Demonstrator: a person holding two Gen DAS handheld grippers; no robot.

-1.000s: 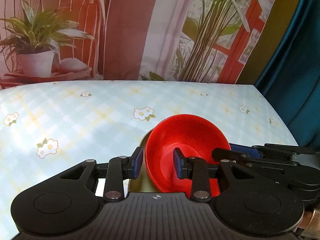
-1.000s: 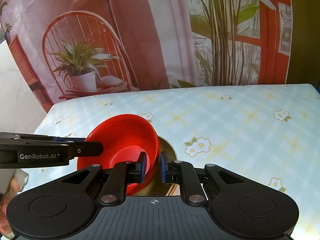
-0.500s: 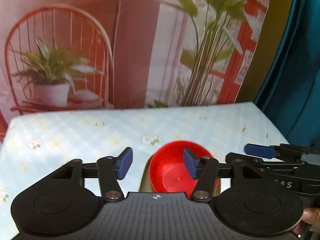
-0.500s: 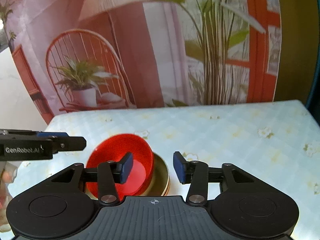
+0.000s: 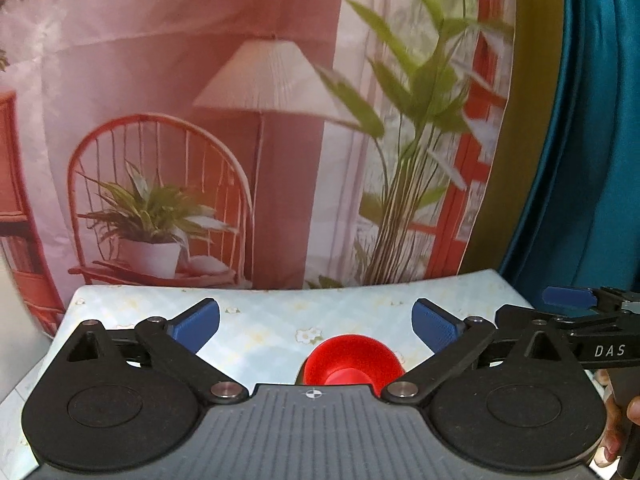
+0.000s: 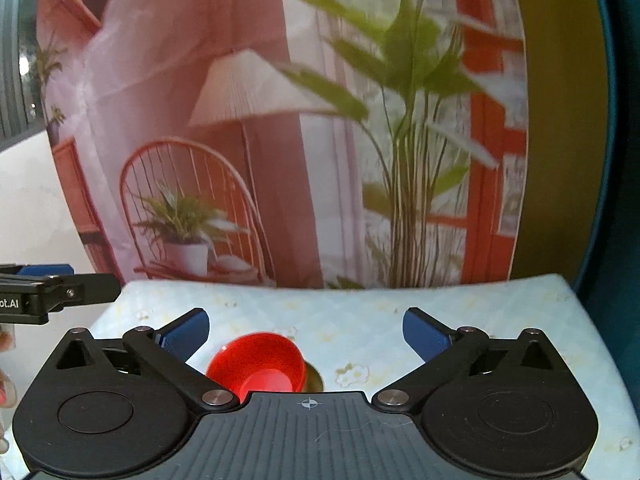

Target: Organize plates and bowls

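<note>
Where a second ago the right claw (image 6: pixel 306 330) was pinched on the near rim of the red bowl (image 6: pixel 256 362) and the left claw (image 5: pixel 316 326) straddled its other side, both now stand with their blue pads spread wide and nothing between them, pulled up and back so that the bowl looks small and low between the fingers in each wrist view. Half a second ago the claws were already parting and lifting; the gap has since widened fully and the table (image 6: pixel 480 308) has dropped further below. Just past the claws, the red bowl sits upright on the flowered table, nested on a gold-coloured plate (image 6: pixel 314 378) whose rim peeks out at the bowl's right side in the right view; in the left view only a sliver of that plate shows at the bowl's left edge. It appears to rest where it was set down, neither tilted nor touched by either claw. Further off, beyond the table's far edge, hangs a printed backdrop (image 5: pixel 240 140) with a chair, a lamp and plants. My reading is that the stacking of bowl onto plate is done and released; no other dishes are visible, so the task is probably finished or nearly so.
</note>
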